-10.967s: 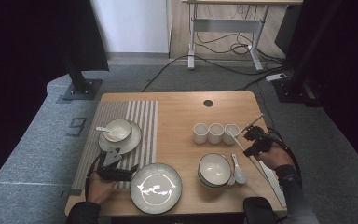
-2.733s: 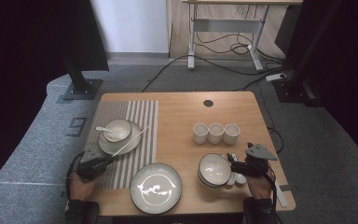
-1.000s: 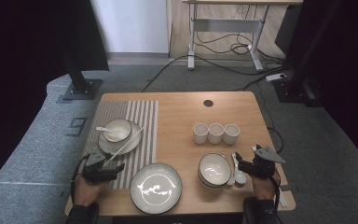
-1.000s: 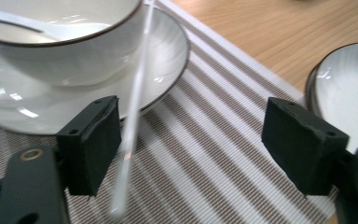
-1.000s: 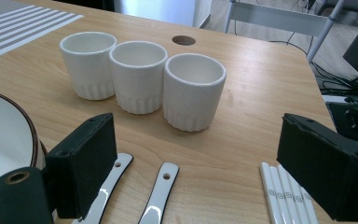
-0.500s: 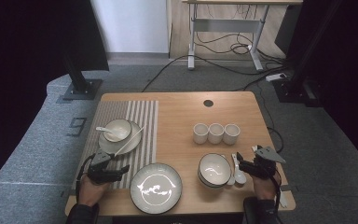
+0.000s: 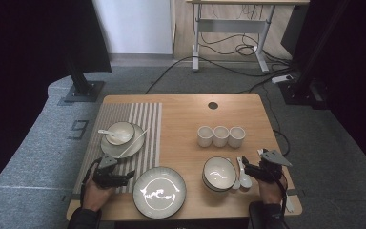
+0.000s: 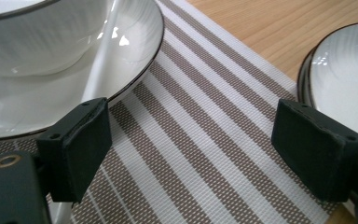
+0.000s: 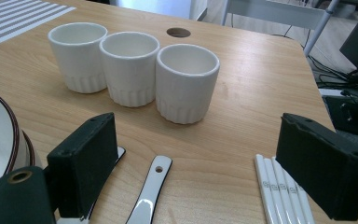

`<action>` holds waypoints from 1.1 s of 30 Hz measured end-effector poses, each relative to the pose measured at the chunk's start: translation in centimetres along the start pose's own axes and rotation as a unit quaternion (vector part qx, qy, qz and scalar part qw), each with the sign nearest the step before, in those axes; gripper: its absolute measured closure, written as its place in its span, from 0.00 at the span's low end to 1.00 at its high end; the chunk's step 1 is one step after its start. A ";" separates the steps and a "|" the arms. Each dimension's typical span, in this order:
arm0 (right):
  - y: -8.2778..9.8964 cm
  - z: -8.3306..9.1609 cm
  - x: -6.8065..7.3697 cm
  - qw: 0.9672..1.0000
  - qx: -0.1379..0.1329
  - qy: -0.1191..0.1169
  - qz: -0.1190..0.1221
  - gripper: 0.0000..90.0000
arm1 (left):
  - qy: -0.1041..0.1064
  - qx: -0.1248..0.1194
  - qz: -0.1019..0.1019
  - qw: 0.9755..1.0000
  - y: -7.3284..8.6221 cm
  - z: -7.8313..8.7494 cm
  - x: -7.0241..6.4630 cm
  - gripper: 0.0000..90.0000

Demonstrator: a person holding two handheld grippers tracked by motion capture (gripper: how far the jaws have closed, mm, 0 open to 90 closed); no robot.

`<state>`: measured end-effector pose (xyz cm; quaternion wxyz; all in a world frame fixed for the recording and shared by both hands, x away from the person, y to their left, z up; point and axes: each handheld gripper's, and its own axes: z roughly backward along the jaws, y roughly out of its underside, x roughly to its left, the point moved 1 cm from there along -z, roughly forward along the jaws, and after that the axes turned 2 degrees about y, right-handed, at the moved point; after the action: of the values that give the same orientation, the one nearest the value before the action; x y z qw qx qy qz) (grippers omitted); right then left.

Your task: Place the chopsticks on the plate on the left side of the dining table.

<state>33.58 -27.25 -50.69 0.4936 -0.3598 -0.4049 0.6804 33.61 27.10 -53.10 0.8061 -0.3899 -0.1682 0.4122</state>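
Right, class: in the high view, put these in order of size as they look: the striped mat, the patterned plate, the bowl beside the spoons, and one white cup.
1. Striped mat
2. Patterned plate
3. Bowl
4. White cup

The three cups look alike, so any one fits last. The plate lies nearest the camera, yet the gaps are plain enough.

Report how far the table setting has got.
Done: chopsticks lie across the plate on the striped mat; spoons lie beside the right bowl. In hand: nothing; the left gripper and right gripper are open. Left: probably the white chopsticks on the table.
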 end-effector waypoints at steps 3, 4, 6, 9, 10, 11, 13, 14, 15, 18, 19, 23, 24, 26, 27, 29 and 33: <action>0.0 0.0 0.0 1.000 0.000 0.000 0.000 0.14 | -0.008 0.004 0.007 1.000 0.1 0.0 0.4 0.13; 0.0 0.0 0.0 1.000 0.000 0.000 0.000 0.14 | -0.011 0.004 0.009 1.000 0.2 0.1 0.5 0.13; 0.0 0.0 0.0 1.000 0.000 0.001 0.000 0.14 | -0.016 0.002 0.017 1.000 0.3 0.2 0.8 0.14; 0.0 0.0 -0.1 1.000 0.000 0.001 -0.001 0.14 | -0.023 -0.002 0.026 0.999 0.4 0.4 1.2 0.14; 0.0 0.0 -0.1 1.000 0.000 0.001 -0.001 0.14 | -0.025 -0.003 0.028 0.999 0.4 0.4 1.3 0.14; 0.0 0.0 -0.1 1.000 0.000 0.001 -0.001 0.14 | -0.027 -0.003 0.030 0.999 0.5 0.5 1.5 0.14; 0.0 0.0 -0.1 1.000 0.000 0.001 -0.001 0.14 | -0.030 -0.005 0.035 0.999 0.5 0.5 1.7 0.14; 0.0 0.0 -0.1 1.000 0.000 0.001 -0.001 0.14 | -0.032 -0.006 0.037 0.999 0.5 0.6 1.8 0.14; 0.0 0.0 -0.1 1.000 0.001 0.001 0.000 0.14 | -0.035 -0.007 0.038 0.999 0.6 0.6 2.0 0.14; 0.0 0.0 -0.1 1.000 0.001 0.001 0.000 0.14 | -0.042 -0.009 0.045 0.998 0.6 0.7 2.4 0.14; 0.0 0.0 0.0 1.000 0.001 0.001 0.000 0.14 | -0.044 -0.010 0.049 0.998 0.7 0.7 2.5 0.14; 0.0 0.0 0.0 1.000 0.002 0.001 0.000 0.14 | -0.055 -0.012 0.055 0.997 0.7 0.8 3.0 0.14; 0.0 0.0 0.0 1.000 0.002 0.001 0.001 0.14 | -0.058 -0.012 0.056 0.997 0.7 0.8 3.2 0.14; 0.0 0.0 0.0 1.000 0.001 0.001 0.001 0.14 | -0.062 -0.012 0.058 0.996 0.8 0.7 3.4 0.14; 0.0 0.0 0.0 1.000 0.002 0.001 0.001 0.14 | -0.063 -0.012 0.058 0.996 0.8 0.7 3.5 0.14; 0.0 0.0 0.0 1.000 0.002 0.001 0.001 0.14 | -0.068 -0.012 0.059 0.996 0.8 0.7 3.7 0.14; 0.1 -0.1 0.0 1.000 0.003 0.000 0.002 0.14 | -0.073 -0.011 0.061 0.995 0.7 0.6 4.0 0.14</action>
<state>33.61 -27.22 -50.77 0.4936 -0.3591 -0.4021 0.6824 35.29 30.84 -53.51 0.7608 -0.3772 -0.2071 0.4859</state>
